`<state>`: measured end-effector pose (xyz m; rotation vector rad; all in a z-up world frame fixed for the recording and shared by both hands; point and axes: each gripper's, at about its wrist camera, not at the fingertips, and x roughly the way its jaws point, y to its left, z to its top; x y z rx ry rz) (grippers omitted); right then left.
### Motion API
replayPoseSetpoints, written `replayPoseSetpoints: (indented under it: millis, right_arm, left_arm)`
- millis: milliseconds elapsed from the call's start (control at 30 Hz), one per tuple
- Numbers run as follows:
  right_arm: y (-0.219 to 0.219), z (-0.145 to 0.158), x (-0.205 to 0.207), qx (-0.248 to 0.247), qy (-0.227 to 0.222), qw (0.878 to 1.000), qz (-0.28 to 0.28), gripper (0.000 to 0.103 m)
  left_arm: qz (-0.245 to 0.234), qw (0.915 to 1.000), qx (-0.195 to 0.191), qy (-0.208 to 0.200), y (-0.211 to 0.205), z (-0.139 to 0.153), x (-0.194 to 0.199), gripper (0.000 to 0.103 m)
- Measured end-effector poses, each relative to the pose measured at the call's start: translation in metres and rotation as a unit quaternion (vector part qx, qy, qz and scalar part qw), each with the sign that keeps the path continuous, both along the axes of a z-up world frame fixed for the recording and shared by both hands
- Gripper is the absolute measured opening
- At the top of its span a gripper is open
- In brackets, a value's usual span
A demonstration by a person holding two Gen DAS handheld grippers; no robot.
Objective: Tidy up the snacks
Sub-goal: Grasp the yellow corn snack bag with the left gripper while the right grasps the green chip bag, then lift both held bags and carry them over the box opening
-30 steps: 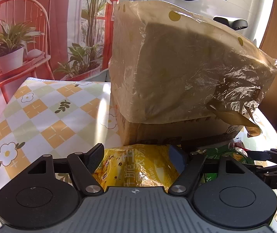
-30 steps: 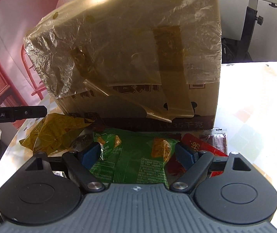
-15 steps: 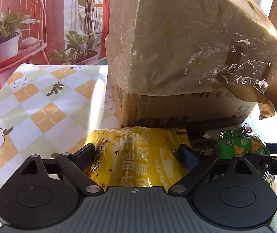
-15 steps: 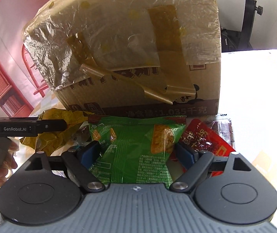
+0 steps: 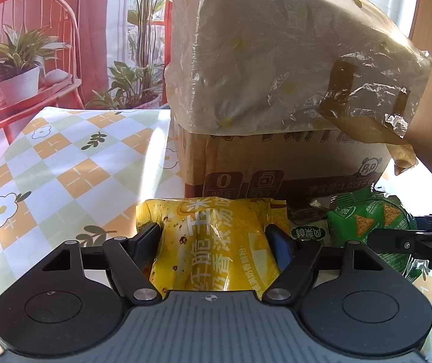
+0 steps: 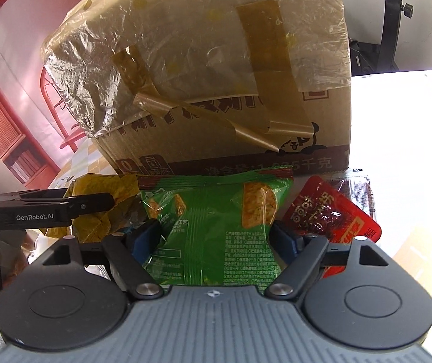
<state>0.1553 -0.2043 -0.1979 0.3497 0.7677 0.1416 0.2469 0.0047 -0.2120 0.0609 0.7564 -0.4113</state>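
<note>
Both tools have just been closing. The left tool [image 5: 216, 239] now pinches the yellow packet [image 5: 212, 242] between its jaws; the right tool [image 6: 216, 236] squeezes the green packet [image 6: 216, 227], both ready for lifting toward the box [image 5: 276, 163] ahead.

checked tablecloth [image 5: 64, 163], red chair [image 5: 34, 30], potted plant [image 5: 19, 69].

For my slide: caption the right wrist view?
Right tongs closing around a green snack bag before a cardboard box.
</note>
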Motion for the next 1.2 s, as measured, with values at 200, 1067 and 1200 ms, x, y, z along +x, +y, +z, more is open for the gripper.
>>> replayPoseSetpoints:
  millis: [200,1067,1200]
  right_arm:
    - [0.007,0.007,-0.012,-0.015,-0.021,1.0,0.016,0.073]
    - [-0.005,0.063,-0.066,-0.011,-0.113,0.994,-0.004,0.065]
    - [-0.008,0.076,-0.075,-0.01,-0.131,0.991,-0.008,0.065]
  left_arm:
    - [0.043,0.9986,-0.03,-0.002,0.013,0.003,-0.033,0.072]
    - [0.051,0.9905,-0.024,-0.125,-0.002,0.078,-0.099,0.072]
    - [0.049,0.987,-0.032,-0.15,-0.002,0.095,-0.101,0.072]
